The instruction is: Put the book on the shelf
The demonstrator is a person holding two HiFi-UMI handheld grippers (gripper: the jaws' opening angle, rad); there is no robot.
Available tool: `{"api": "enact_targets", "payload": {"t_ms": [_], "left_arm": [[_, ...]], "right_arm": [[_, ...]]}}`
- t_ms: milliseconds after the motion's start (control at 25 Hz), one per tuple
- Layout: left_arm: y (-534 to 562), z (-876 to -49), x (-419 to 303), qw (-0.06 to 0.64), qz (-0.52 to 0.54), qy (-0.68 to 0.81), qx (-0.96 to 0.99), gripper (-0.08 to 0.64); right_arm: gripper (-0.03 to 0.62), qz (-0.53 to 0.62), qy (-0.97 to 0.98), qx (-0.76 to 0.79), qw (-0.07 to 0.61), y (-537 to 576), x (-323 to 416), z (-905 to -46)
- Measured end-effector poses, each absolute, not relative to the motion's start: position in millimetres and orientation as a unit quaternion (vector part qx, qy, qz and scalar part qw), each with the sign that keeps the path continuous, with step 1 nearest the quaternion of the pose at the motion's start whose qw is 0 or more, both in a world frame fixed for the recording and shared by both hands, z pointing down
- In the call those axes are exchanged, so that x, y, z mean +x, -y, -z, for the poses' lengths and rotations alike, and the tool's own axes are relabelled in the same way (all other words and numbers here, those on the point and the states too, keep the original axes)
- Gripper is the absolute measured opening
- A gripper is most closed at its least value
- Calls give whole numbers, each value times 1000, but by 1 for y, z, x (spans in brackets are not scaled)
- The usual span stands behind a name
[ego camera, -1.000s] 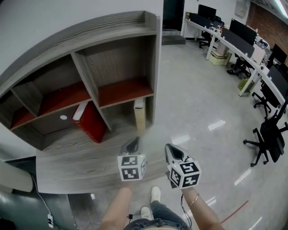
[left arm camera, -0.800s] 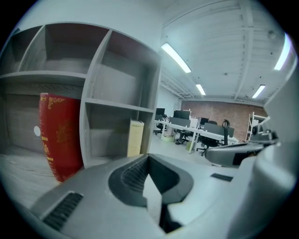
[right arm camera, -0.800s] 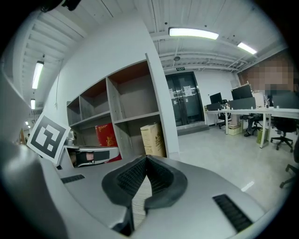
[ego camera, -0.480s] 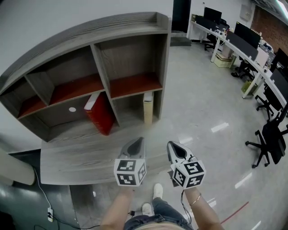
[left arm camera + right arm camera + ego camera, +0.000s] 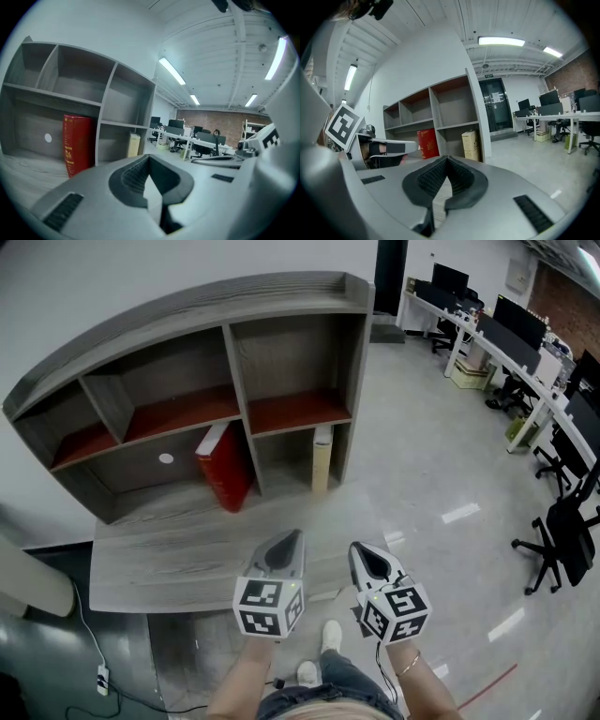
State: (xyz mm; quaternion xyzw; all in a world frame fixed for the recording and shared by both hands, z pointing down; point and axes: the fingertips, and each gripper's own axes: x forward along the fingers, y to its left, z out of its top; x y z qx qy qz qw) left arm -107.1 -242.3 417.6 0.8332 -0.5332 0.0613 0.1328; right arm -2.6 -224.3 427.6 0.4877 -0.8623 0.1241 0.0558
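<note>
A grey wood-grain shelf unit (image 5: 234, 343) stands at the back of a long grey wood-grain bench (image 5: 169, 554), against a plain white wall (image 5: 112, 287). The unit's upper boards are faced in red-brown, and its lower compartments open straight onto the bench top. The thick red hardback book (image 5: 225, 468) stands on end in the unit's lower middle compartment, just beside the upright divider on that compartment's right. A small white round spot (image 5: 166, 458) marks the back panel next to it. In the unit's lower right compartment stands a pale cream book or box (image 5: 322, 457); which of the two cannot be told.

In front of the unit, over the bench's near edge, the left tool (image 5: 286, 547) and the right tool (image 5: 366, 559) hang side by side. Each has its jaws pressed together on nothing, well apart from the book.

To the unit's right, a polished grey floor (image 5: 431, 456) runs to rows of white desks with dark monitors (image 5: 506, 324) and black office chairs (image 5: 562, 521). A dark door (image 5: 391, 277) lies beyond the unit's right end, with a brick wall (image 5: 562, 287) behind the desks. Strip lights (image 5: 501, 41) run along the white ceiling.
</note>
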Motion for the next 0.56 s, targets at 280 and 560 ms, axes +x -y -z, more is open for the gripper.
{"api": "enact_targets", "payload": {"t_ms": [280,560], "left_arm": [[214,-413,-124,131,-56,538,831,12],[190,-413,-137,142,-45,546,825,12]], "right_arm": [[8,-116,871,476,44,195,-19,-418],[8,-116,876,467,40,166,-31,-415]]}}
